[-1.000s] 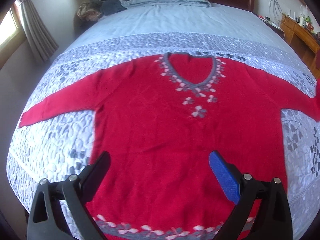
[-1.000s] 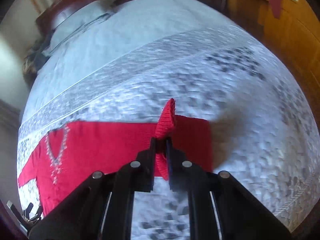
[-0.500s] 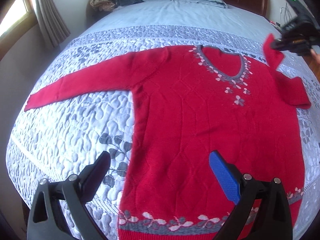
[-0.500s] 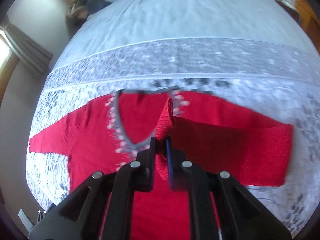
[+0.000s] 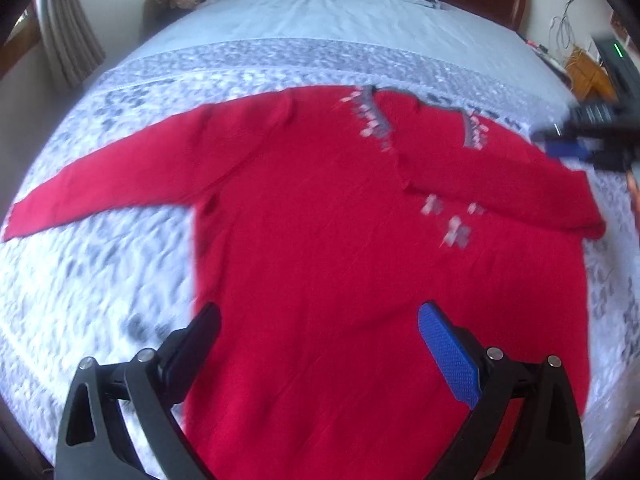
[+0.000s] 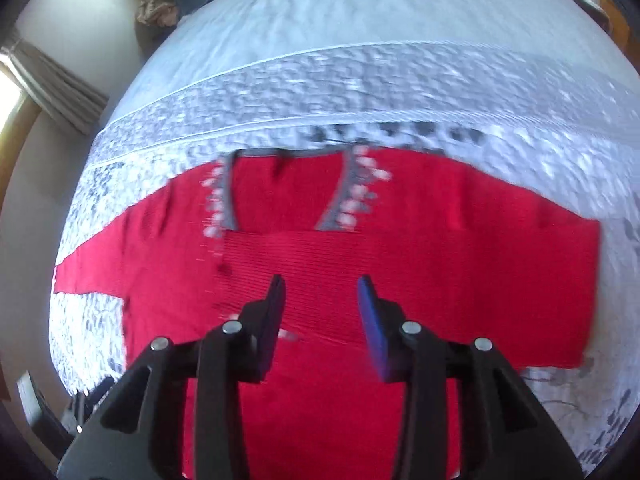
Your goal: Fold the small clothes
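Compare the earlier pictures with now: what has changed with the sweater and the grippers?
The right hand-held gripper carried the right sleeve inward across the chest, then let go; it is now open, with the sleeve lying folded over the sweater. The left hand-held gripper stayed open, and the left sleeve stayed spread out.

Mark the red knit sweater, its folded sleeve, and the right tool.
red knit sweater (image 5: 320, 280): left wrist view, chest panel.
folded sleeve (image 6: 460, 264): right wrist view, mid-sleeve across the chest.
right tool (image 6: 321, 304): right wrist view, between fingertips.
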`<move>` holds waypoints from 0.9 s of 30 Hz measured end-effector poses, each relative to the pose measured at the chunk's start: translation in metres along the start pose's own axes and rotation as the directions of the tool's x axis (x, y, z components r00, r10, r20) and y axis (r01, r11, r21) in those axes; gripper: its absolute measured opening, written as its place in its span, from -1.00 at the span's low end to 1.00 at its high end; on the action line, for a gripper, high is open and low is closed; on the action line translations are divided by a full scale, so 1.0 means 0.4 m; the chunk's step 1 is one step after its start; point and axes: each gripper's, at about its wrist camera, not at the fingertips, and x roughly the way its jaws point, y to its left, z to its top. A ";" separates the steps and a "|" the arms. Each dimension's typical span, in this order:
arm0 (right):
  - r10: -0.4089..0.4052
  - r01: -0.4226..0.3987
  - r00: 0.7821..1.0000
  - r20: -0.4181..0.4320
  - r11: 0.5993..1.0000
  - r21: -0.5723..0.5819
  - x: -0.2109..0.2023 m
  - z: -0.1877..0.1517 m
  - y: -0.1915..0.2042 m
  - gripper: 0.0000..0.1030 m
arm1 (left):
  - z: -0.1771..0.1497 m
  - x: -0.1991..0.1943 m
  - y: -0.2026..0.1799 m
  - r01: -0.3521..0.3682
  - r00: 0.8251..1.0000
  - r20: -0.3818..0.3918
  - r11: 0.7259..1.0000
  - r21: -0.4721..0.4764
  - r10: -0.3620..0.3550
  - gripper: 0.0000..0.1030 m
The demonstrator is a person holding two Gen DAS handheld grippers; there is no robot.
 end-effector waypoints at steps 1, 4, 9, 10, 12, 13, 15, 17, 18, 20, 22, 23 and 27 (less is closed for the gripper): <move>-0.005 0.005 1.000 0.000 1.000 0.018 -0.003 -0.007 -0.038 -0.27 | 0.031 0.025 -0.012 0.026 1.000 -0.011 1.000 -0.008 -0.026 0.91; -0.026 0.027 1.000 -0.007 0.998 0.060 -0.006 -0.033 -0.146 -0.27 | 0.108 0.112 -0.044 0.075 0.995 -0.065 0.997 -0.022 -0.076 0.69; -0.046 0.048 0.999 -0.017 0.996 0.073 0.005 -0.078 -0.245 -0.27 | 0.188 0.226 -0.074 0.096 0.987 -0.123 0.993 -0.064 -0.103 0.39; -0.056 0.057 0.998 -0.021 0.996 0.071 0.009 -0.090 -0.266 -0.27 | 0.200 0.232 -0.082 0.099 0.988 -0.112 0.993 -0.058 -0.105 0.32; -0.054 0.055 0.998 -0.021 0.996 0.076 0.015 -0.105 -0.294 -0.33 | 0.220 0.238 -0.103 0.089 0.990 -0.110 0.995 -0.039 -0.092 0.07; -0.043 0.044 0.999 -0.018 0.996 0.082 0.018 -0.109 -0.302 -0.40 | 0.227 0.242 -0.116 0.083 0.990 -0.115 0.996 -0.029 -0.086 -0.13; 0.000 0.000 1.000 -0.002 0.994 0.111 0.015 -0.119 -0.328 -0.44 | 0.237 0.249 -0.132 0.078 0.989 -0.126 0.997 -0.017 -0.080 -0.52; 0.017 -0.019 1.000 0.012 0.992 0.122 0.005 -0.125 -0.336 -0.45 | 0.243 0.249 -0.138 0.041 0.991 -0.128 0.999 -0.012 -0.042 -0.81; 0.012 -0.014 1.000 0.017 0.993 0.116 -0.002 -0.125 -0.334 -0.45 | 0.247 0.241 -0.133 0.026 0.993 -0.117 0.999 -0.020 -0.028 -0.98; -0.002 -0.001 1.000 0.029 0.996 0.094 -0.018 -0.125 -0.324 -0.40 | 0.252 0.216 -0.103 0.046 0.995 -0.089 0.998 -0.050 -0.050 -0.98; 0.005 -0.009 0.999 0.052 0.997 0.074 -0.043 -0.121 -0.313 -0.38 | 0.261 0.184 -0.073 0.065 0.997 -0.044 0.995 -0.077 -0.068 -0.98; 0.020 -0.025 0.998 0.065 0.997 0.075 -0.056 -0.118 -0.311 -0.38 | 0.264 0.176 -0.061 0.072 0.997 -0.034 0.994 -0.087 -0.075 -0.98; 0.082 -0.093 0.992 0.099 0.990 0.102 -0.098 -0.108 -0.313 -0.31 | 0.268 0.138 0.011 0.107 0.994 0.018 0.981 -0.164 -0.105 -1.00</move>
